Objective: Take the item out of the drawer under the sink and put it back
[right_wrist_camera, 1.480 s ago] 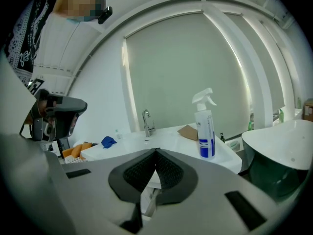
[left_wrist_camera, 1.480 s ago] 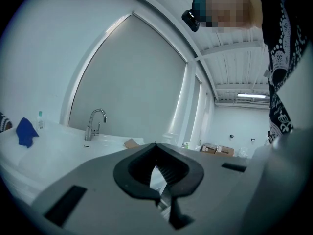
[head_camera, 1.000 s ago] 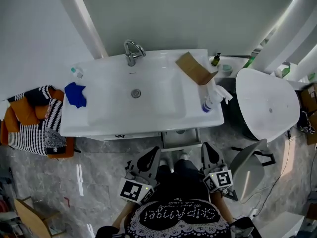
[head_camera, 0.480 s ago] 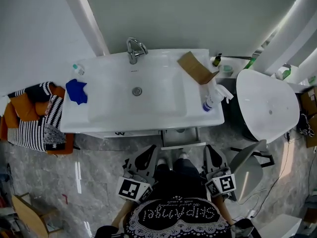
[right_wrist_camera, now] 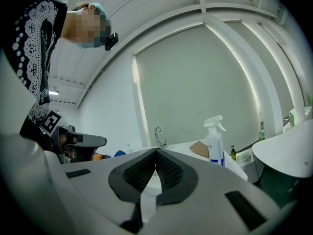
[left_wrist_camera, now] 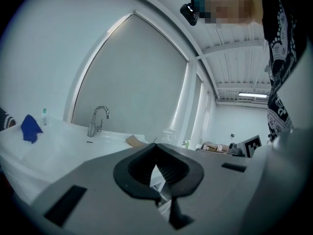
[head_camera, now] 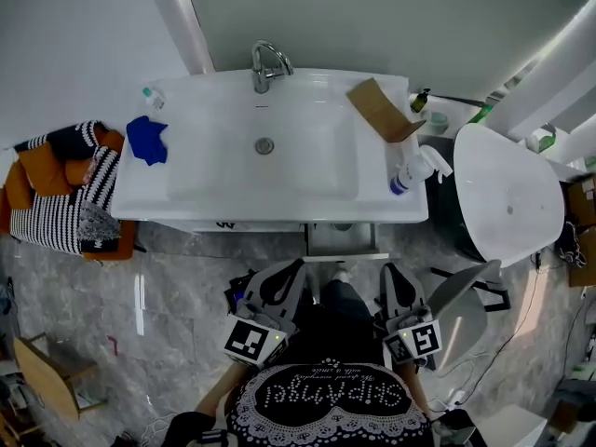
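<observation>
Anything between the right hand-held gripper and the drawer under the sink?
Nothing visible. The drawer juts out under the sink; the right hand-held gripper, shut and empty, sits just short of it with only floor between.

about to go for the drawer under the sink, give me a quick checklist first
1. Left hand-held gripper empty: ok, jaws together on nothing.
2. Right hand-held gripper empty: ok, jaws together on nothing.
3. Jaws open for a grasp: not ok, both are shut.
4. Drawer pulled out: ok, it juts out below the sink.
5. Item visible inside the drawer: cannot tell.
6. Grippers at the drawer: not ok, both are held back near the person's body.
</observation>
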A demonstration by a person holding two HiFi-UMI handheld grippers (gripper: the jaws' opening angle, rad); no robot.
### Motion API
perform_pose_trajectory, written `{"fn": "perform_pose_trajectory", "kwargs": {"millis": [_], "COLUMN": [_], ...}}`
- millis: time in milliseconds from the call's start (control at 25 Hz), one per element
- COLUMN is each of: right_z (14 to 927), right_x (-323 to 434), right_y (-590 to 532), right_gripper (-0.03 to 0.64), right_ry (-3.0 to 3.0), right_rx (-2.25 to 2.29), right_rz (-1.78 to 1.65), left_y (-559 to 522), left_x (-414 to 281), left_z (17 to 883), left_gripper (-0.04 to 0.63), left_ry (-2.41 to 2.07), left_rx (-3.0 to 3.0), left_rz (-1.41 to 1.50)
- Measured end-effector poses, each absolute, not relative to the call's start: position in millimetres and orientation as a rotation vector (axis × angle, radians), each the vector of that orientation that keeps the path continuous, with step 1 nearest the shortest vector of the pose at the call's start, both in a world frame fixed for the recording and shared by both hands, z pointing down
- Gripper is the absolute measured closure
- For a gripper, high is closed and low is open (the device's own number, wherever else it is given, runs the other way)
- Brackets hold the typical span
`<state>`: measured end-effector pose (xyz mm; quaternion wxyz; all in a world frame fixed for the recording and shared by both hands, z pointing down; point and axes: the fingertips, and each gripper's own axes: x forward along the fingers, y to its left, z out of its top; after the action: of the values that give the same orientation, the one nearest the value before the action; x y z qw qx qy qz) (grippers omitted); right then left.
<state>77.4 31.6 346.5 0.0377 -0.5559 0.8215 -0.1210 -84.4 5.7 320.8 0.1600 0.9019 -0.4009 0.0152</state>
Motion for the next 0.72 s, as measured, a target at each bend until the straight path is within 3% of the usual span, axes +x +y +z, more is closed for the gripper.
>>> {"fn": "perform_pose_trajectory", "kwargs": {"millis": [720], "right_z": [341], "right_x": [52], "right_y": [29], "right_gripper": [0.597], "right_ry": [2.622], "right_rx": [-1.594], "right_rz": [-0.333], "left_y": [9], "left_x": [-87], "left_z": [316], "left_gripper": [0.591], "left_ry": [-1.155], "left_rx": [2.605], "left_rz": [-0.012]}}
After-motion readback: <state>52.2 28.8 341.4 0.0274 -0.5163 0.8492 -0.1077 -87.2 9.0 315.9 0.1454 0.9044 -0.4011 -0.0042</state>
